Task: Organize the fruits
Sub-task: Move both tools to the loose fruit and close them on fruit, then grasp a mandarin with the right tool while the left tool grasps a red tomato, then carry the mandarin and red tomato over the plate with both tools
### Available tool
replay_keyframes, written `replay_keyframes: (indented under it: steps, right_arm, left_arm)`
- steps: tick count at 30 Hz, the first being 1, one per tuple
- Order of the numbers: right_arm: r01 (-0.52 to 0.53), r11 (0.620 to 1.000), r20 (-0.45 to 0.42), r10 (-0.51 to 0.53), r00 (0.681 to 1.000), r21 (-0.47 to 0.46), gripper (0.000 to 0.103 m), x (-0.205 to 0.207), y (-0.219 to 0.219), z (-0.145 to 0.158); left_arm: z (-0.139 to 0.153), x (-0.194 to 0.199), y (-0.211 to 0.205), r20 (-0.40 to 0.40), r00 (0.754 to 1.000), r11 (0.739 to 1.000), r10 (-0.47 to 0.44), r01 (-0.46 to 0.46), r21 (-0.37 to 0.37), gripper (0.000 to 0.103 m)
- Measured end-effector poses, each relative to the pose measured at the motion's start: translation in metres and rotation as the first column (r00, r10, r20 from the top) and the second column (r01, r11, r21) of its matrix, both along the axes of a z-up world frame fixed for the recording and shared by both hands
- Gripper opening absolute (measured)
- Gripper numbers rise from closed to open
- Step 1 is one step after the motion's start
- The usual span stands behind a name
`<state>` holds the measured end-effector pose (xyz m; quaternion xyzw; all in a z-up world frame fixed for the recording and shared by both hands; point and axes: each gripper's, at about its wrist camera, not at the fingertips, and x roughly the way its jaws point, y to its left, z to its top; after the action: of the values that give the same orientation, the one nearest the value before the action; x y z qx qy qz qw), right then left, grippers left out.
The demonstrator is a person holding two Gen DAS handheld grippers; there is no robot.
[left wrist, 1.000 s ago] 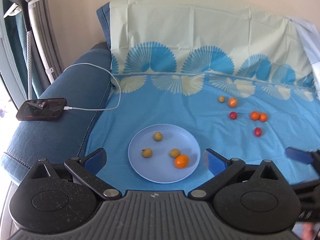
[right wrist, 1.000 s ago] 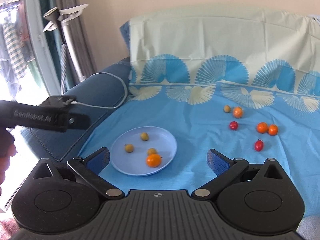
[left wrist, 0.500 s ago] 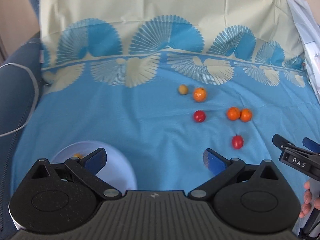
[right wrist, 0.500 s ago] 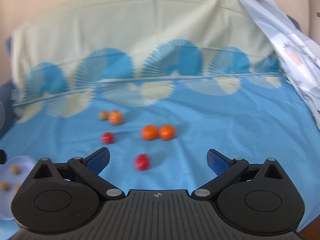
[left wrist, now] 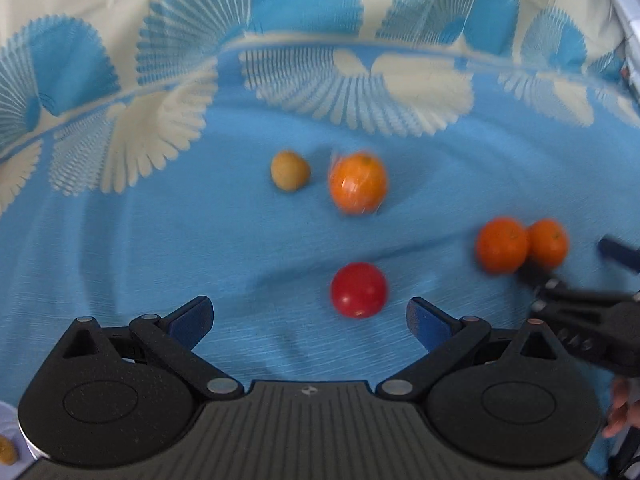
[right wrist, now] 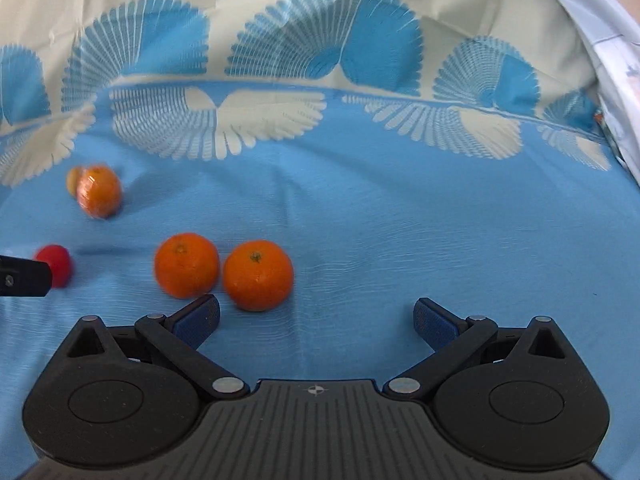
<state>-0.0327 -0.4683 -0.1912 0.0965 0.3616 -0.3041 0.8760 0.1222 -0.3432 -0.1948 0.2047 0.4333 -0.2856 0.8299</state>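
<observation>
In the left wrist view my left gripper (left wrist: 309, 316) is open and empty, low over the blue cloth. A red tomato (left wrist: 359, 289) lies just ahead between its fingers. Beyond it lie an orange (left wrist: 357, 182) and a small tan fruit (left wrist: 290, 171). Two oranges (left wrist: 501, 244) lie together at the right, next to my right gripper (left wrist: 576, 276). In the right wrist view my right gripper (right wrist: 316, 316) is open and empty, with the pair of oranges (right wrist: 258, 275) just ahead by its left finger. The red tomato (right wrist: 54, 264) lies at the far left.
A plate rim with a tan fruit (left wrist: 7, 450) shows at the bottom left corner of the left wrist view. The cloth rises up the sofa back (right wrist: 320, 20) behind the fruit. A pale sheet (right wrist: 608, 40) hangs at the right.
Both grippers have moved forward and down toward the loose fruit. The plate has slid almost out of the left view, and one red tomato has dropped out of both views.
</observation>
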Motion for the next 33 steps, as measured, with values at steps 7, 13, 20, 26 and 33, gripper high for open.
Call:
replay_keyframes:
  steps: [7, 13, 20, 26, 33]
  right_arm:
    - [0.001, 0.999, 0.038, 0.001, 0.999, -0.052, 0.102, 0.005, 0.0, -0.004]
    - [-0.039, 0.996, 0.045, 0.043, 0.998, -0.085, 0.079, 0.007, 0.008, -0.002]
    - [-0.031, 0.999, 0.051, 0.033, 0.998, -0.028, 0.037, -0.004, 0.012, 0.014]
    - [0.016, 1.0, 0.096, -0.014, 0.995, -0.018, 0.038, -0.053, 0.034, 0.065]
    - [-0.118, 0.993, 0.183, 0.121, 0.976, -0.026, 0.038, -0.12, 0.116, 0.145]
  left_arm:
    - [-0.003, 0.005, 0.001, 0.01, 1.0, 0.999, 0.007, -0.007, -0.04, 0.103]
    - [0.013, -0.005, -0.003, 0.008, 1.0, 0.998, -0.017, 0.017, -0.065, 0.038]
    - [0.053, -0.024, 0.017, 0.008, 1.0, 0.995, -0.01, 0.011, -0.1, 0.032]
    - [0.114, -0.062, 0.072, 0.021, 1.0, 0.99, 0.009, -0.006, -0.139, 0.032]
    - [0.179, -0.118, 0.171, 0.005, 0.997, 0.985, 0.078, -0.076, -0.154, 0.032]
